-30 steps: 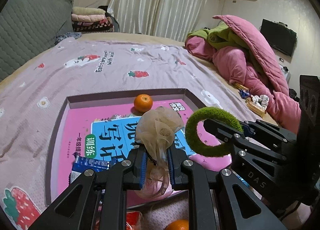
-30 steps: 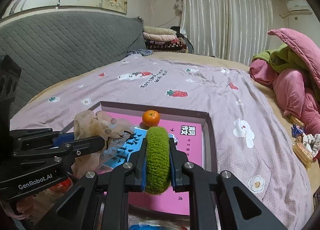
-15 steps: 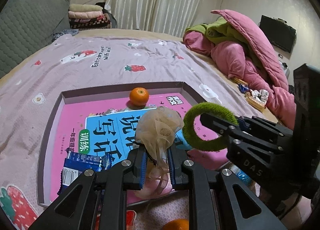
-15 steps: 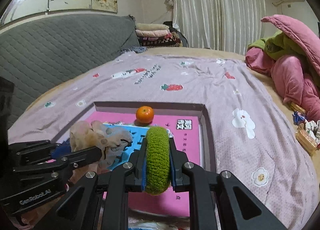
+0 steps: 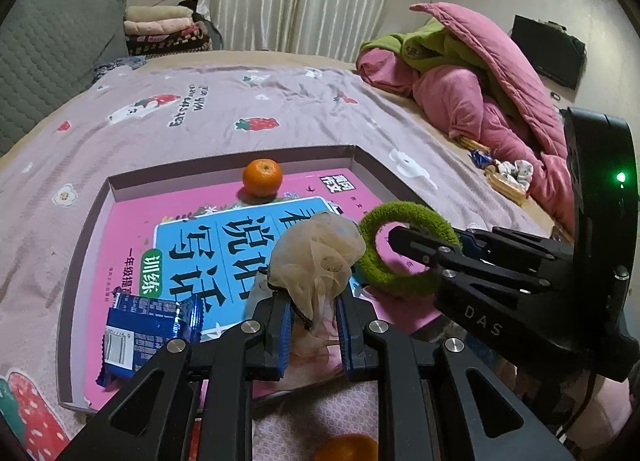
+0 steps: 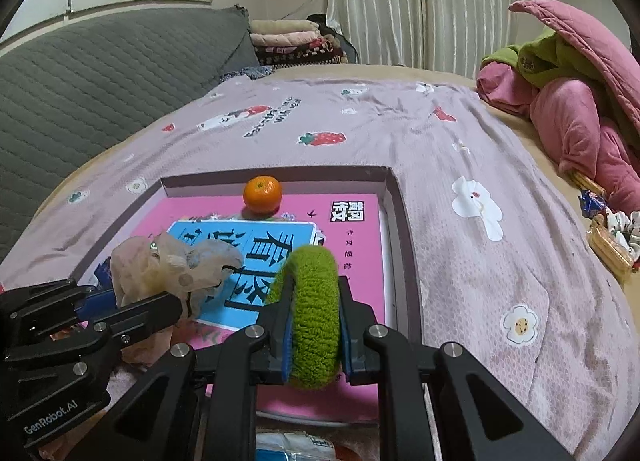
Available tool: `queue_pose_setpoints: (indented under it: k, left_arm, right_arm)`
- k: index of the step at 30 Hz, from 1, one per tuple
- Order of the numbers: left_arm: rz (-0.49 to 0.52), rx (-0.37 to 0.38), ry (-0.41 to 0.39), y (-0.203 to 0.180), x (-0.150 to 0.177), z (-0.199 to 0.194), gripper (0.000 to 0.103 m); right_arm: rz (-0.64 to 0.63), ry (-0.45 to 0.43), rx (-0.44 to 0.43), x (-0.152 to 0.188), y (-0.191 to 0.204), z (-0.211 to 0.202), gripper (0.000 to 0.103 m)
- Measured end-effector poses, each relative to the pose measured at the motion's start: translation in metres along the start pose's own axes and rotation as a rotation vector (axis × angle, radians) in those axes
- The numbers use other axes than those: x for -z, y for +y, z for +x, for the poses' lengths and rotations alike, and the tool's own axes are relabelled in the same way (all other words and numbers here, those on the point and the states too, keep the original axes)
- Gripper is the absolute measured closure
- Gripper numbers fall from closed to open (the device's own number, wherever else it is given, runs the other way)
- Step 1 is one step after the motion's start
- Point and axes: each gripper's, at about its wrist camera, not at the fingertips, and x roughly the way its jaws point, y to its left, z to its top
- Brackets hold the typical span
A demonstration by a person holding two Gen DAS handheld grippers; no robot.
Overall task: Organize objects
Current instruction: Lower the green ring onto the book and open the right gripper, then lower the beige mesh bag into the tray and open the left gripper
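Note:
My left gripper is shut on a beige mesh scrunchie, held over the near part of a shallow box. My right gripper is shut on a fuzzy green scrunchie, just to the right of the beige scrunchie. In the left wrist view the green scrunchie stands as a ring at the right gripper's tips. The box holds a pink and blue book, a tangerine near its far wall, and a blue snack packet at the near left.
The box lies on a bed with a purple strawberry-print sheet. Pink and green quilts pile up at the right, with snack wrappers by them. Another tangerine lies in front of the box. A grey padded headboard stands at the left.
Both grippers have sunk a little toward the box and keep their scrunchies. The right gripper has rolled slightly, and the box now sits larger in both views.

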Motion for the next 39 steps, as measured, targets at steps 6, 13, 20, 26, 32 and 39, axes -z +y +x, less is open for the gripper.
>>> queue_pose_setpoints:
  k: [6, 13, 20, 26, 32, 39]
  left_arm:
    - [0.011, 0.008, 0.009, -0.003, 0.002, 0.001, 0.083]
    - [0.027, 0.005, 0.015, -0.006, 0.004, 0.002, 0.082]
    - [0.046, 0.001, 0.027, -0.01, 0.007, 0.006, 0.081]
    - [0.053, 0.008, 0.039, -0.012, 0.009, 0.007, 0.077]
    - [0.051, 0.011, 0.045, -0.012, 0.009, 0.008, 0.073]
    - [0.045, 0.021, 0.057, -0.011, 0.008, 0.007, 0.061]
  right_arm:
    - [-0.01, 0.017, 0.016, 0.002, 0.002, 0.001, 0.081]
    - [0.005, 0.033, 0.021, 0.003, -0.002, 0.001, 0.072]
    - [0.014, 0.035, 0.038, 0.004, -0.008, -0.002, 0.058]
    - [0.02, 0.026, 0.048, 0.003, -0.011, -0.006, 0.051]
    - [0.006, 0.018, 0.057, 0.003, -0.01, -0.008, 0.051]
    - [-0.002, 0.004, 0.063, 0.002, -0.01, -0.013, 0.05]
